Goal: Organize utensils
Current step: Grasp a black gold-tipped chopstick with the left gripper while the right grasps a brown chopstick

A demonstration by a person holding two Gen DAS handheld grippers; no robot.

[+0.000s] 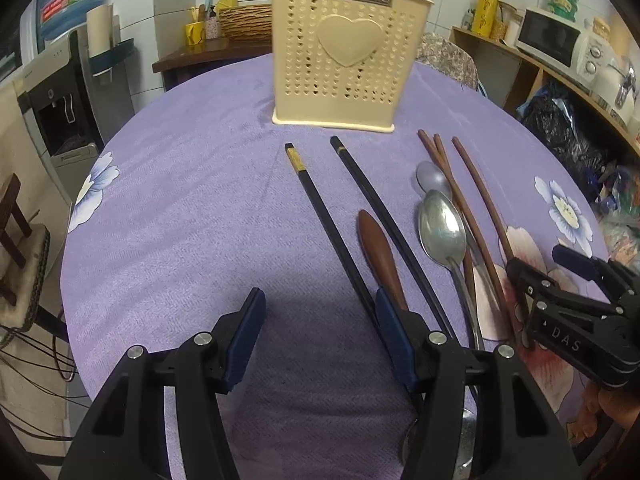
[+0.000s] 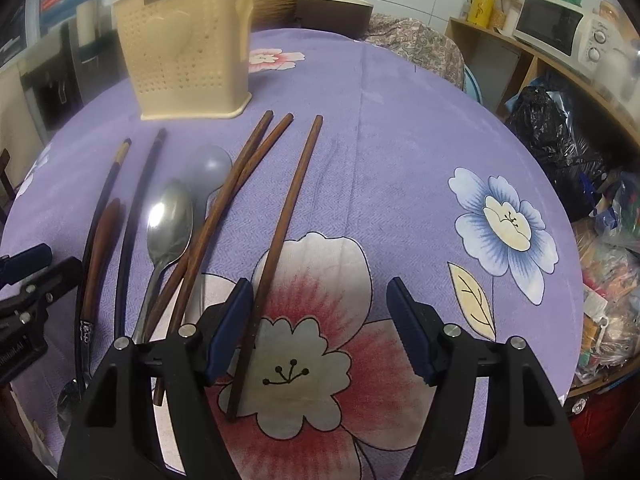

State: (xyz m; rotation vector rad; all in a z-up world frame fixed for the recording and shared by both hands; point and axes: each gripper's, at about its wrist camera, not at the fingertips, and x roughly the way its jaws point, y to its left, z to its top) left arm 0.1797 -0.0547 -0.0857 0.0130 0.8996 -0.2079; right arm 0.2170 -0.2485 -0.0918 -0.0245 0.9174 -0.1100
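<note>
On the round table covered by a purple flowered cloth (image 1: 180, 200), a cream perforated utensil holder (image 1: 340, 56) with a raised heart on its front stands upright at the far side, and the tops of two brown sticks, probably chopsticks, rise from it. The loose utensils lie in a rough row just in front of the holder, pointing toward it. From the left wrist view, two black chopsticks (image 1: 320, 208) with gold bands near their far ends lie apart, with a brown wooden handle (image 1: 378, 252) between them. To their right rests a metal spoon (image 1: 442, 232), bowl up, and a grey spoon (image 1: 432, 178) peeks out just beyond it. Three brown wooden chopsticks (image 2: 276, 220) lie furthest right; two of them cross near the spoons and the third lies alone. The left gripper (image 1: 320, 344) hangs over bare cloth with its jaws apart and nothing between them, its right finger close to one black chopstick. The right gripper (image 2: 324, 328) is likewise spread wide, empty, above the large pink flower print, with the lone brown chopstick passing just inside its left finger; contact cannot be judged.
</note>
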